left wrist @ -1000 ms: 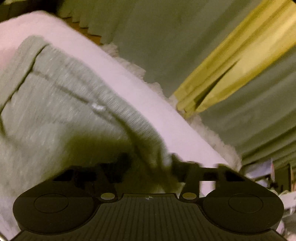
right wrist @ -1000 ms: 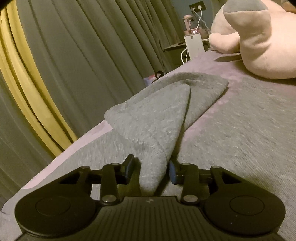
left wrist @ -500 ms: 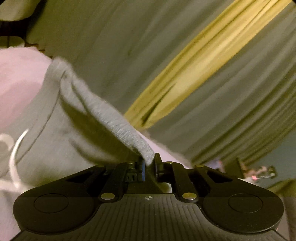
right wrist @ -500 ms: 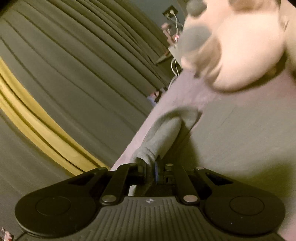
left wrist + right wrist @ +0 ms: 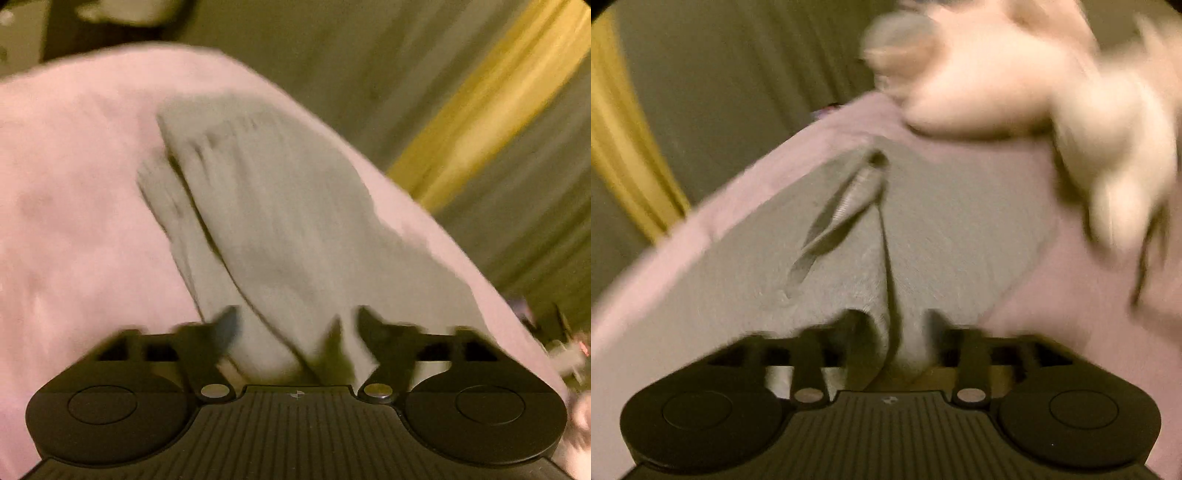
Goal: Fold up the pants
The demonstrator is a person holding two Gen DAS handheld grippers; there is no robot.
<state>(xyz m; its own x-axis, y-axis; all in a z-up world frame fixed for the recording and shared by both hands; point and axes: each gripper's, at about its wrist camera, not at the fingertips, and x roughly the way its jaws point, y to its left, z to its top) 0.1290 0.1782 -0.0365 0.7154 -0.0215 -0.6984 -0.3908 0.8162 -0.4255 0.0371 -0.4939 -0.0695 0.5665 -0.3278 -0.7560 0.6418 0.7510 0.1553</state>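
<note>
The grey sweatpants (image 5: 280,229) lie folded on the pink bedcover (image 5: 74,221), blurred by motion in both views. In the left wrist view my left gripper (image 5: 295,325) stands with its jaws opening, wide apart, and the near edge of the pants lies loose between the fingers without being pressed. In the right wrist view the pants (image 5: 942,229) show a ribbed cuff and a fold line running toward me. My right gripper (image 5: 892,325) has its jaws opening as well, with a ridge of grey cloth between the spread fingers and no pad on it.
A large cream plush toy (image 5: 1015,85) lies on the bed beyond the pants at upper right. Grey curtains (image 5: 351,55) with a yellow stripe (image 5: 491,107) hang past the bed's far edge. The pink cover (image 5: 1071,295) stretches to the right of the pants.
Both grippers were shut on the pants' edge half a second ago and have let go, jaws now wide. The cloth has dropped flat onto the bed as a fold.
</note>
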